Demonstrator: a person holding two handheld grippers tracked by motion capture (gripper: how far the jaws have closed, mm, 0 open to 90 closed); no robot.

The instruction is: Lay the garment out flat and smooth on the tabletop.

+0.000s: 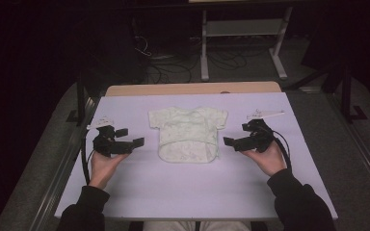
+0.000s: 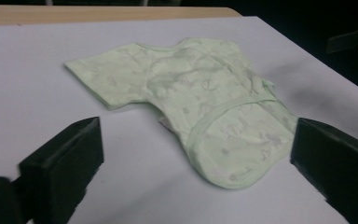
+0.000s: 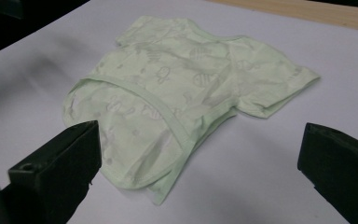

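Dark sleeves (image 1: 296,202) are coming in from the bottom edge of the high view, each hand holding one of the black grippers out over the pale lilac table cover (image 1: 192,187). Left gripper (image 1: 134,138) is hanging off to the left of the garment, right gripper (image 1: 230,142) off to the right, both pointing inward at it from opposite sides and both clear of the cloth.

Both tools are standing released with the jaws spread wide. In each gripper view, the two black jaws are sitting far apart at the bottom corners with nothing but table and cloth showing between them, so neither one is gripping anything.

Between them, the little pale green baby bodysuit (image 1: 188,133) is lying flat in the middle of the cover, neck toward the far edge and short sleeves sticking out to each side. Its bottom flap is lying folded up over the front, so the near end is looking like a rounded hem. There's a faint printed pattern on it, too washed out to make out.

Behind the cover, a strip of wooden tabletop (image 1: 192,88) is peeking out along the far edge.
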